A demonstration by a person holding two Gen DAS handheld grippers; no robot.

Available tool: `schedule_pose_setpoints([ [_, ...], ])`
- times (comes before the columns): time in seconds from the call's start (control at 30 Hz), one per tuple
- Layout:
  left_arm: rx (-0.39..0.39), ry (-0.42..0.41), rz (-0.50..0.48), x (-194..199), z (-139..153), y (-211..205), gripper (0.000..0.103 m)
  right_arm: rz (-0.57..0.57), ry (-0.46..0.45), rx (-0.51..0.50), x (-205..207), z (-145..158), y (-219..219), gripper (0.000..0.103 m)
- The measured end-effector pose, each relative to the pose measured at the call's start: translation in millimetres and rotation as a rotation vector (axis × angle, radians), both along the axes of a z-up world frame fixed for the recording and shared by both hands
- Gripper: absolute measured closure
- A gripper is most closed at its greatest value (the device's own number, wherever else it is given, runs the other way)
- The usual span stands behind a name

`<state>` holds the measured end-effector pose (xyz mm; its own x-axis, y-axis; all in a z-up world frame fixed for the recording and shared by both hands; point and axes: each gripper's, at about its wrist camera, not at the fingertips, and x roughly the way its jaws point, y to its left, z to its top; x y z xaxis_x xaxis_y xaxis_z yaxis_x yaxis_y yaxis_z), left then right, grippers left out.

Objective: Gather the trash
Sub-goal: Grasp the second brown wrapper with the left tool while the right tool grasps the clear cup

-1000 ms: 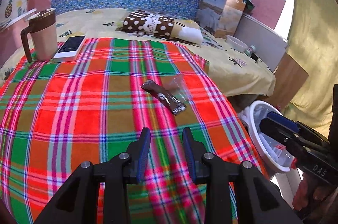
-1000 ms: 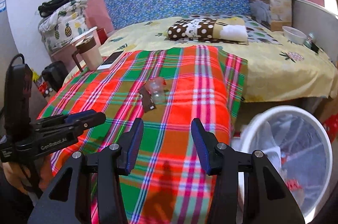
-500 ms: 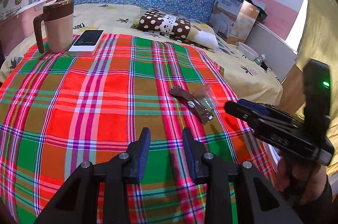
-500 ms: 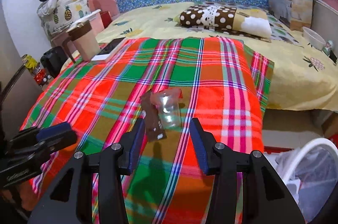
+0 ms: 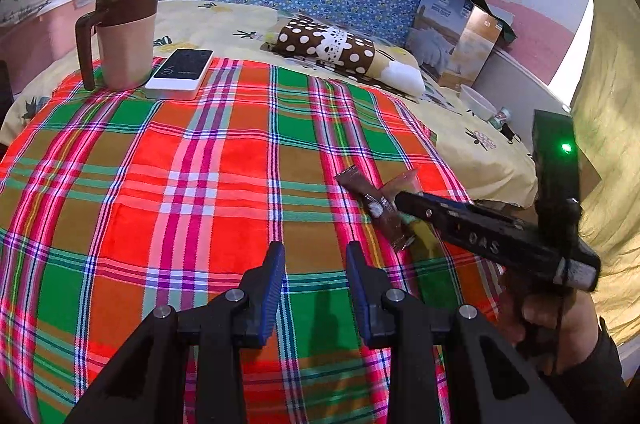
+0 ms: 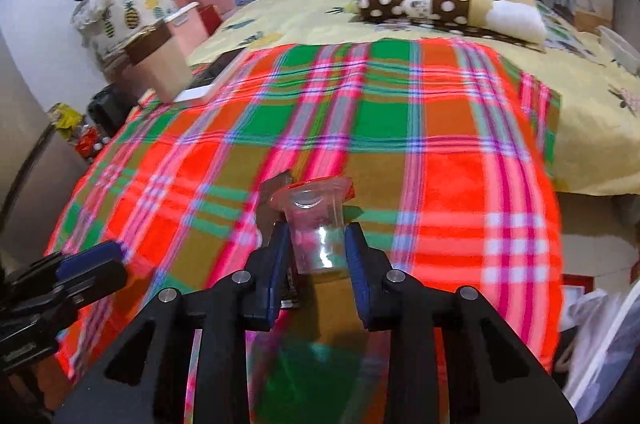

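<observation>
A clear plastic cup [image 6: 316,224] with a red rim lies on the plaid cloth [image 6: 440,143]. My right gripper [image 6: 316,236] is closing its jaws on the cup, and both blue pads touch its sides. A brown snack wrapper [image 5: 372,203] lies right beside the cup, partly hidden behind the right gripper's left finger. In the left wrist view the right gripper [image 5: 404,199] reaches in from the right over the cup [image 5: 404,181]. My left gripper [image 5: 316,252] hovers over bare cloth nearer the front, open with nothing between its fingers.
A pink mug [image 5: 124,35] with a brown lid and a white phone [image 5: 180,73] stand at the cloth's far left. A polka-dot pillow [image 5: 328,43], a box [image 5: 452,39] and a small bowl [image 5: 478,105] sit behind. A lined white bin [image 6: 600,344] stands right of the bed.
My right gripper has come in from the bin side over the cloth, dropped to the cup and narrowed its jaws around it. The left gripper has shifted slightly and stays open.
</observation>
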<state>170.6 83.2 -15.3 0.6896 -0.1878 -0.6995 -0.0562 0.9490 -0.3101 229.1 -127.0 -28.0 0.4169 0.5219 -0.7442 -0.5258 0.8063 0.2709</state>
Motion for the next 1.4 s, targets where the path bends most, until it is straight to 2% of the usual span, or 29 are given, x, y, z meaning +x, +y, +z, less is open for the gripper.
schedule_pose_setpoints([
  [0.13, -0.001, 0.000, 0.004, 0, 1, -2, 0.072, 0.008, -0.012, 0.024, -20, 7, -3, 0.072],
  [0.33, -0.004, 0.029, -0.005, 12, -3, -14, 0.072, -0.085, -0.041, 0.007, -22, 13, -34, 0.072],
  [0.6, -0.034, 0.072, 0.008, 42, -16, -38, 0.072, -0.156, -0.033, 0.017, -19, 7, -59, 0.072],
  [0.73, -0.015, 0.086, 0.030, 58, -22, -50, 0.072, -0.179, -0.028, 0.040, -18, 6, -70, 0.072],
  [0.97, 0.085, 0.110, 0.021, 74, -32, -71, 0.072, -0.212, -0.035, 0.064, -21, 6, -83, 0.072],
  [1.17, 0.108, 0.099, -0.073, 66, -30, -88, 0.086, -0.224, -0.053, 0.068, -30, 9, -91, 0.072],
  [1.23, 0.107, 0.086, -0.106, 58, -27, -92, 0.094, -0.229, -0.062, 0.063, -35, 11, -93, 0.072],
  [1.4, 0.113, 0.051, -0.161, 36, -18, -101, 0.094, -0.243, -0.071, 0.059, -46, 14, -97, 0.072],
])
